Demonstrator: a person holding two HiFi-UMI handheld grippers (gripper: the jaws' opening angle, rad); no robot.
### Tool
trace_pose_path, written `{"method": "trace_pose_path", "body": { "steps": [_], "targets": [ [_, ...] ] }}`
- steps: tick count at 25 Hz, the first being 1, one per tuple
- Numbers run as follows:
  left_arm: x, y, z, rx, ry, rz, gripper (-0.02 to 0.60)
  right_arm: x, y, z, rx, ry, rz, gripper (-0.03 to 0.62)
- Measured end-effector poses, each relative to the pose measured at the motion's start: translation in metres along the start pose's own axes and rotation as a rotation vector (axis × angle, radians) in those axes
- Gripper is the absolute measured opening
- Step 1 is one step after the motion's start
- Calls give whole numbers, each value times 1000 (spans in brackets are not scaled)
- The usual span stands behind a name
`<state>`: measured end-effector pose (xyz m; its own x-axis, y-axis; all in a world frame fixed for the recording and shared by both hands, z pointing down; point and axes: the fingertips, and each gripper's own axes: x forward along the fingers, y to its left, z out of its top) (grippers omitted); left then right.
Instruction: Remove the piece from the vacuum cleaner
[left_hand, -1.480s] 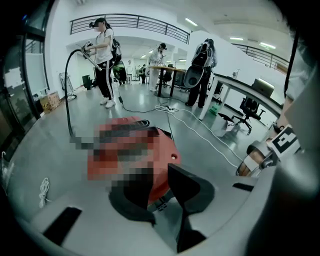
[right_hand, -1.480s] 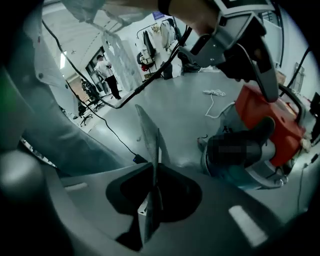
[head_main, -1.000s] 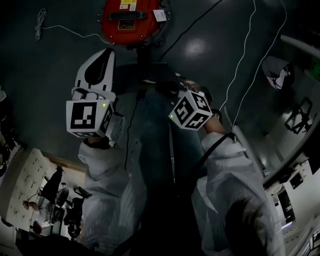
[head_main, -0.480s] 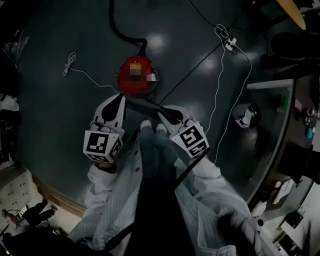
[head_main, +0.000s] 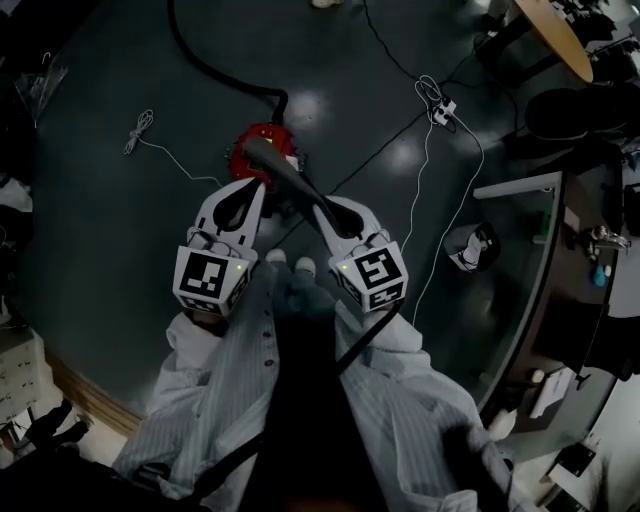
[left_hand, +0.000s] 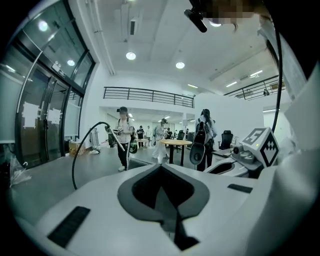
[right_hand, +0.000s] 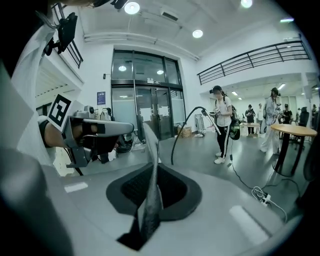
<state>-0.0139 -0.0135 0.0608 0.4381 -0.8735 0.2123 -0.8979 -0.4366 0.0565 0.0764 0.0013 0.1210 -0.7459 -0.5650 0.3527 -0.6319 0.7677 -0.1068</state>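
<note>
**A:** How do the two grippers stand?

**B:** The right gripper (right_hand: 151, 167) is pinched on the piece (right_hand: 149, 200), a thin grey part that stands on edge in the slit between its jaws and rises past their tips. The left gripper (left_hand: 162, 187) has its jaws pressed together, with only a narrow seam between them and nothing in it.

**A:** Where are they relative to each other?

**B:** In the head view they are side by side in front of the person. The left gripper (head_main: 243, 198) and the right gripper (head_main: 332, 213) both point away from the body. Their tips are near each other but apart.

**A:** And the piece seen from above?

**B:** It shows there as a long dark bar (head_main: 287, 178) that slants from the right gripper's tips up and to the left. Its far end lies over the vacuum cleaner (head_main: 243, 160) in the picture. I cannot tell whether the two touch.

**A:** Where is the vacuum cleaner?

**B:** It is a small red body that sits on the dark floor (head_main: 100, 220), just beyond the gripper tips. A thick black hose (head_main: 200, 66) curves away from it toward the top of the view.

**A:** What else is around?

**B:** A white cable (head_main: 430, 190) runs across the floor to the right. The person's shoes (head_main: 290, 264) show between the grippers. A round table (head_main: 560, 30) is at the far upper right. In the gripper views, people (right_hand: 223, 125) stand in a bright hall.
</note>
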Motion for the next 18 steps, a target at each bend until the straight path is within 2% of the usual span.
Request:
{"method": "trace_pose_path", "body": {
  "steps": [12, 18],
  "targets": [
    [-9, -5, 16, 38, -17, 22, 5, -11, 6, 22, -34, -23, 33, 30],
    [-14, -1, 12, 18, 1, 34, 5, -9, 12, 24, -44, -6, 45, 29]
  ]
}}
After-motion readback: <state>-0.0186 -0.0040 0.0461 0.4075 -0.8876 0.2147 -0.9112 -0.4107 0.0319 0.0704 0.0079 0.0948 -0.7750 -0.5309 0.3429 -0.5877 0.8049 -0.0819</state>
